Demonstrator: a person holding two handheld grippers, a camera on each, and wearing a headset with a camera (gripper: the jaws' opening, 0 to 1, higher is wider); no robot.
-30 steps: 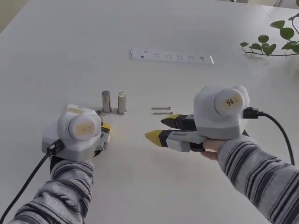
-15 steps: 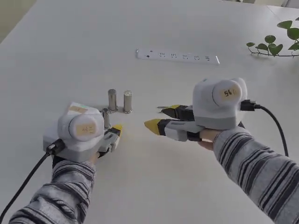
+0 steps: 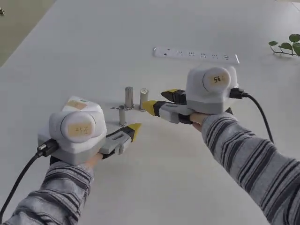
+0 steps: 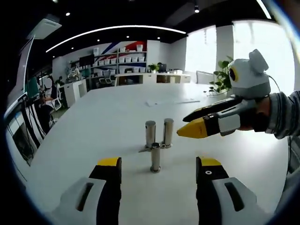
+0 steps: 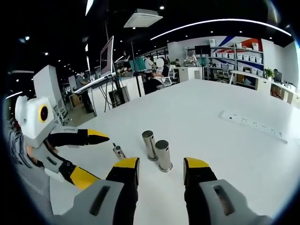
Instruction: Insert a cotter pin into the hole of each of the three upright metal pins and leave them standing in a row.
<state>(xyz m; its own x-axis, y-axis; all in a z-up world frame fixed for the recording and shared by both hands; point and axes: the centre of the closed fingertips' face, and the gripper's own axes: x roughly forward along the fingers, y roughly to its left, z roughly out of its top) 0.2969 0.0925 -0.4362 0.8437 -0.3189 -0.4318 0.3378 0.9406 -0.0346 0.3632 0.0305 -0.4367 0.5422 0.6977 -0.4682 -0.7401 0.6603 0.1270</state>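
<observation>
On the white worktop [image 3: 93,56], about midway between its side edges, the left pin [image 3: 129,97] and right pin [image 3: 144,99] stand upright just beside each other. The third pin [image 3: 122,115] also stands upright, a little apart from them toward the near edge. A cotter pin [image 3: 115,108] runs through its top and sticks out to the left.

The left tongs [image 4: 159,164] are released and empty, jaws wide apart. They point at the third pin, which stands beyond their tips. The right tongs [image 5: 161,165] are also released and empty. Their yellow tips are near the right pin, on its right side.

A power strip [image 3: 196,54] lies toward the far edge, and a plant [image 3: 286,46] sits by the far right corner.
</observation>
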